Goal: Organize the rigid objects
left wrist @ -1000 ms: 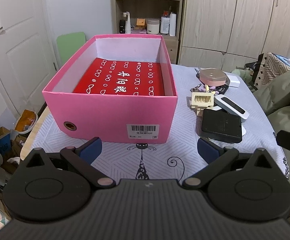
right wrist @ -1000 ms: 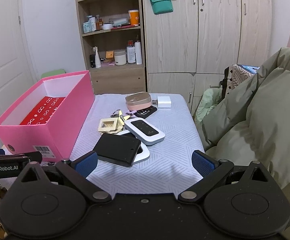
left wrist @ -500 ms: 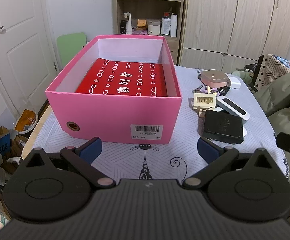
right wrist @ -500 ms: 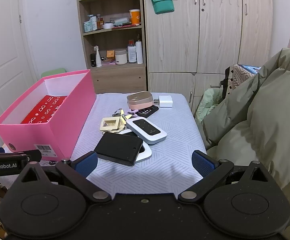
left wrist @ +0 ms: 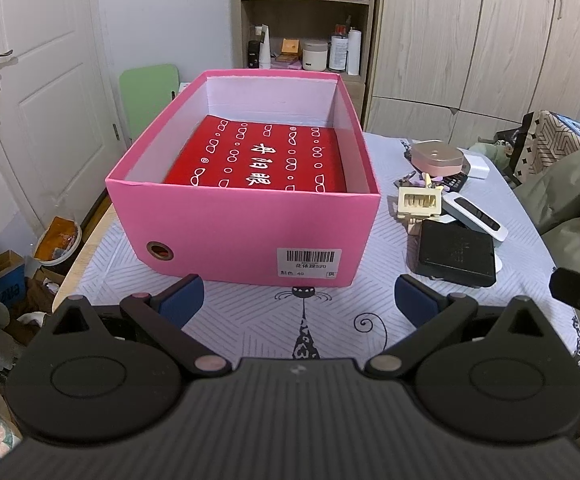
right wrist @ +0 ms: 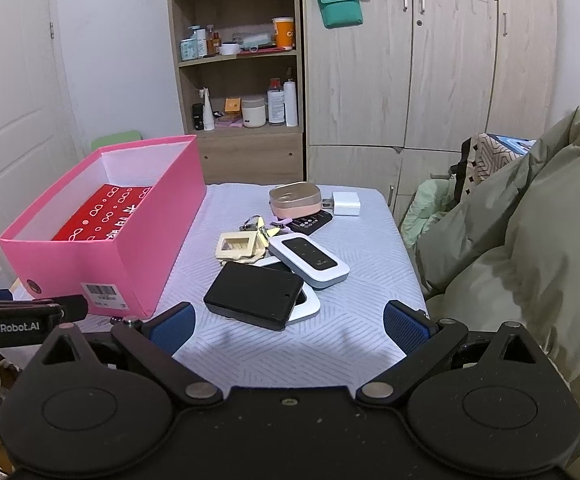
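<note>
An open pink box (left wrist: 245,236) (right wrist: 137,248) with a red sheet on its floor stands on the table's left side. Right of it lies a pile of small objects: a black flat case (right wrist: 253,294) (left wrist: 456,254), a white device with a black face (right wrist: 310,258) (left wrist: 476,216), a cream frame (right wrist: 237,246) (left wrist: 418,202), keys, a pink case (right wrist: 296,200) (left wrist: 436,156) and a white charger (right wrist: 346,204). My left gripper (left wrist: 298,302) is open and empty, in front of the box. My right gripper (right wrist: 287,326) is open and empty, just short of the black case.
A patterned cloth covers the table (right wrist: 273,352). An olive padded coat (right wrist: 530,248) lies against the table's right edge. A shelf unit (right wrist: 241,80) and wardrobes stand behind. A white door (left wrist: 41,92) and floor clutter are at the left.
Both grippers have risen and drawn back a little, so the box and the pile look slightly farther and lower. Nothing on the table has moved.
</note>
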